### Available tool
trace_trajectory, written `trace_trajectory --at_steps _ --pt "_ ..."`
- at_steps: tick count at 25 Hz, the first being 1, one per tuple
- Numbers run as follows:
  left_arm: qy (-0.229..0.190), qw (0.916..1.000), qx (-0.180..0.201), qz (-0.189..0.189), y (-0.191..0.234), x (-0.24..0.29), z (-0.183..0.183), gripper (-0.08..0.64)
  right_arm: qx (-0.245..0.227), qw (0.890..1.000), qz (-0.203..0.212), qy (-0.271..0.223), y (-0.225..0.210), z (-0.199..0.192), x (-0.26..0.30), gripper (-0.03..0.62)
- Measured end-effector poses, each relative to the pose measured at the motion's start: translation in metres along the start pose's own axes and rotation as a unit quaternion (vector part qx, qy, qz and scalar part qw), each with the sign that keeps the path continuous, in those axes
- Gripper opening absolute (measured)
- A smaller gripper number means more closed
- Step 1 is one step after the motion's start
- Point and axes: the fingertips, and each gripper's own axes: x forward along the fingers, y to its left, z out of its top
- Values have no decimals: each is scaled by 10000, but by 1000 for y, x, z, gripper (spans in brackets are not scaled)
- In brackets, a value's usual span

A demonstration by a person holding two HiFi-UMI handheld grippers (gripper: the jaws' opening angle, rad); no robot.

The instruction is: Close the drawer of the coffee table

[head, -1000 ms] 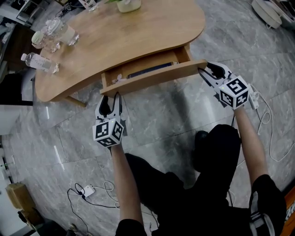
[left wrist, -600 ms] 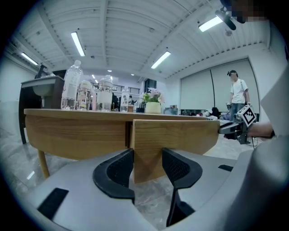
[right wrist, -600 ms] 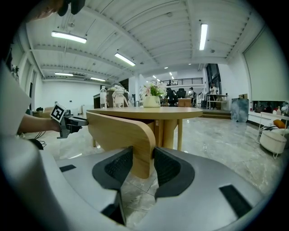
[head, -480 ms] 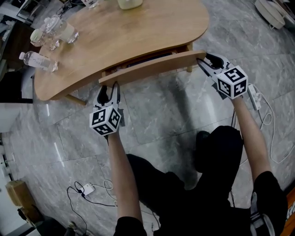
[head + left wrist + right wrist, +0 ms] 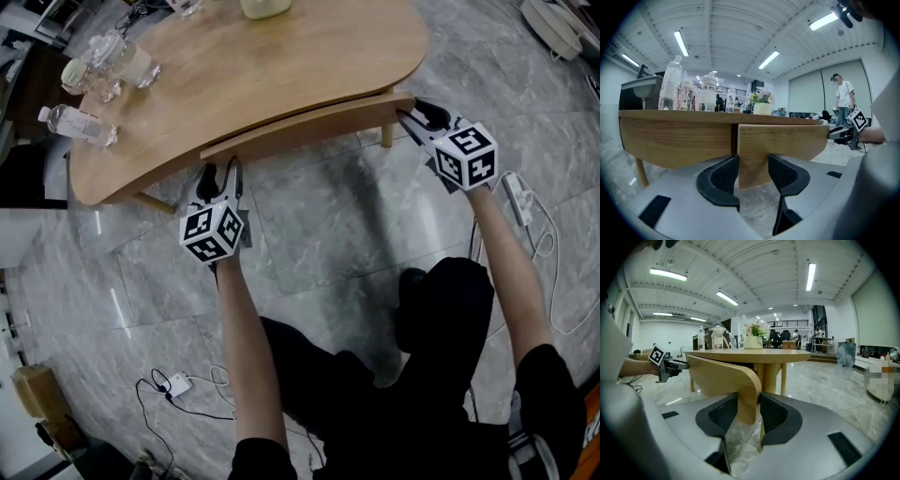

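Observation:
The coffee table (image 5: pixel 281 56) is pale wood with a rounded top. Its drawer front (image 5: pixel 309 127) lies almost flush under the top's near edge, and the drawer's inside is hidden. My left gripper (image 5: pixel 221 172) points at the front's left end. Its jaws stand apart, their tips at the panel's lower left corner (image 5: pixel 752 157). My right gripper (image 5: pixel 413 116) straddles the front's rounded right end (image 5: pixel 749 394), and both pads touch the wood. Each gripper shows in the other's view: the right gripper (image 5: pixel 848 131) and the left gripper (image 5: pixel 665 366).
A plastic bottle (image 5: pixel 80 124) and glass jars (image 5: pixel 112 61) stand on the table's far left, a pot (image 5: pixel 262 7) at its back. A power strip with cables (image 5: pixel 173 386) lies on the marble floor, and a white cable (image 5: pixel 525 202) at right. A person (image 5: pixel 843 101) stands far off.
The drawer has slid in under the table top, so its inside no longer shows. Both grippers have moved toward the table with the front.

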Motion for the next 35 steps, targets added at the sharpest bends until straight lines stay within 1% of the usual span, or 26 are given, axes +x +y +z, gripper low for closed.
trace_trajectory --at_steps 15,21,27,30,35 --pt "44 10000 33 6 9 23 7 212 -98 9999 -93 100 -13 8 20 147" --pt "-10 10000 52 -10 9 27 8 216 -95 9999 -88 99 -15 9 23 147" --pt "16 9998 171 127 9 24 7 222 -182 9994 -296 56 -14 9 22 149" --pt "34 9997 237 113 6 21 7 233 -271 9988 -408 45 -14 10 19 149" --pt "50 9996 159 214 9 7 6 236 -257 9989 -387 33 -9 10 9 149"
